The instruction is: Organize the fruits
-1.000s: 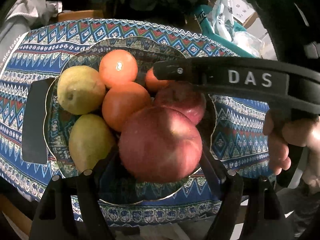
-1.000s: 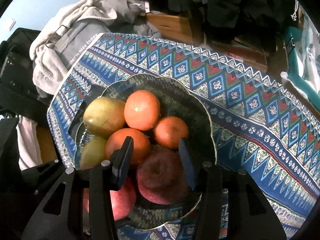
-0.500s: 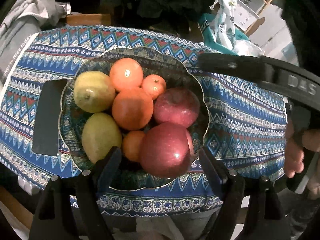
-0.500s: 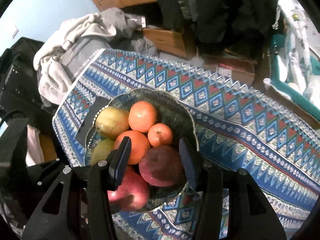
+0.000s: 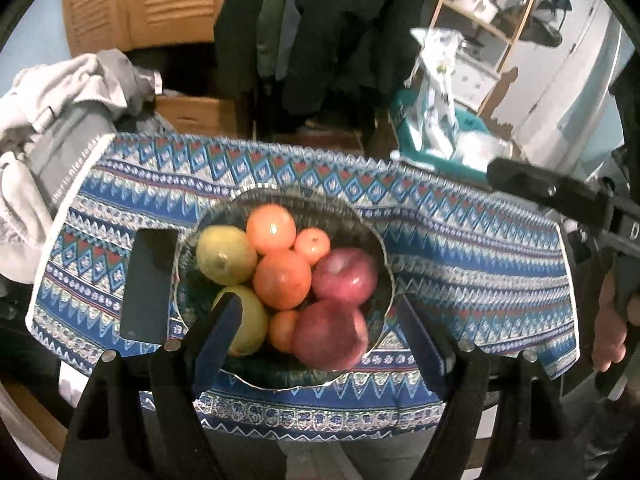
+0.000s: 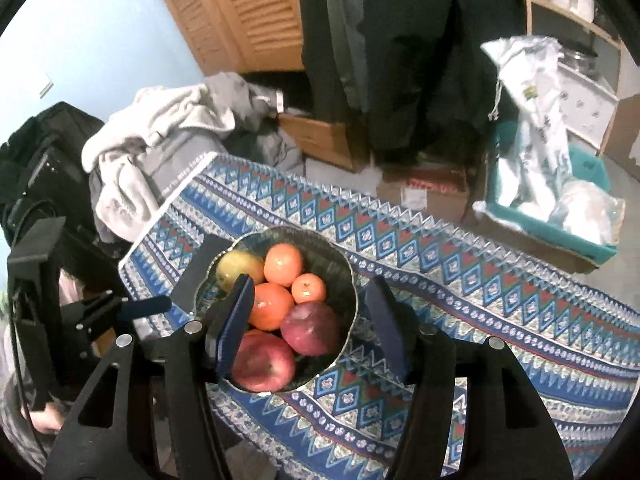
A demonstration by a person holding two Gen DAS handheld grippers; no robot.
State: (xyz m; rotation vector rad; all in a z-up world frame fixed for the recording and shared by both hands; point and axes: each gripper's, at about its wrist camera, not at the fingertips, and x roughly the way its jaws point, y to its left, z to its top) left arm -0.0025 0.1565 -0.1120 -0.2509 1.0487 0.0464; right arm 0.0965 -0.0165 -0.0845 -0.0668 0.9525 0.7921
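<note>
Hovering above the bowl point(image 5: 384, 248) of fruit on the worktop point(image 5: 480, 248), left tool point(image 5: 320, 320) gaping empty, right tool point(image 6: 312, 320) just opening, empty.

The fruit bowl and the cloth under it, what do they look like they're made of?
The bowl looks like clear glass: the cloth's pattern shows through its scalloped wall, and the rim glints. It could also be clear plastic. The cloth looks like woven or printed fabric, matte, in blue, white and red bands, and it drapes softly over the table edge.
</note>
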